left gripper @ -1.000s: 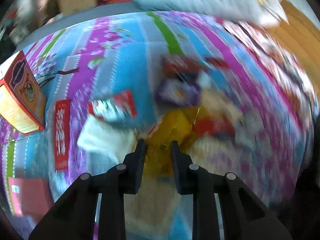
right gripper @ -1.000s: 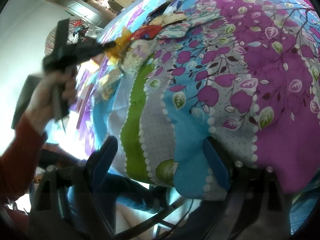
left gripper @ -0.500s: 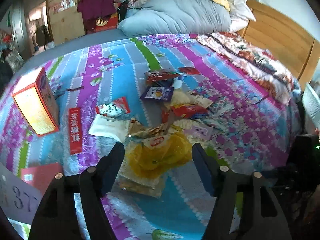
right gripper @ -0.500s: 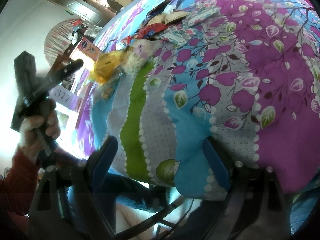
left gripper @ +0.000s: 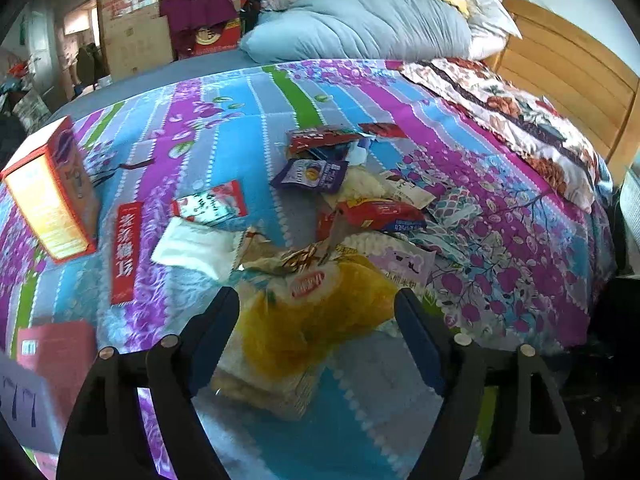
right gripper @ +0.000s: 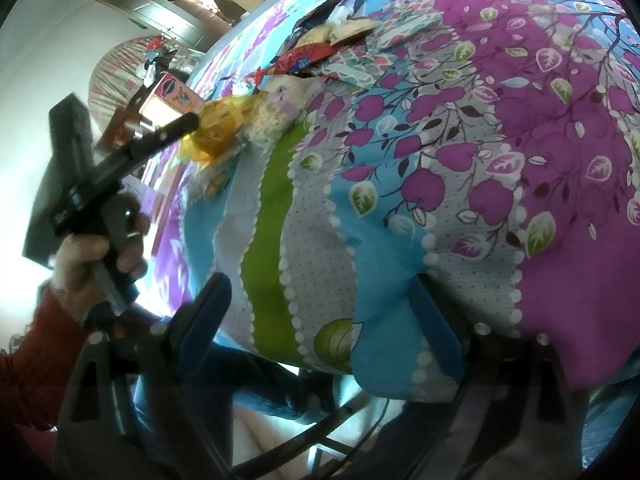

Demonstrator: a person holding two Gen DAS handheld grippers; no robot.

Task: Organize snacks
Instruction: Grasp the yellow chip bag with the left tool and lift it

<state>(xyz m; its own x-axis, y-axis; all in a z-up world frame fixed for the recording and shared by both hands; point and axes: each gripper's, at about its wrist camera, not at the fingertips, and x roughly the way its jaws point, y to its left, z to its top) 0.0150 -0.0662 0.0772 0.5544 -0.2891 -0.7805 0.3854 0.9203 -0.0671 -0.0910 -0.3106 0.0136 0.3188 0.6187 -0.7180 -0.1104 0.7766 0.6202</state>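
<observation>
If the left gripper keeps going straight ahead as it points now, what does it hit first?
Most likely the yellow snack bag, which lies directly between the open fingers of the left gripper. Depth is unclear, but the snack pile sits beyond it.

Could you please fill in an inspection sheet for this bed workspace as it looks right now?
Surface: bedspread, striped blue, purple and green, with purple fruit print.
Job's things: yellow snack bag lying nearest, between the open fingers; red packet and purple packet in the loose pile behind it; orange box standing at the left; flat red pack apart from the pile.
Clutter: white pouch beside the pile; grey duvet at the far end.
Grippers: left gripper open around the yellow bag; right gripper open, empty, at the bed edge.
Cables: nothing seen.
Surroundings: wooden headboard, cardboard boxes.
</observation>
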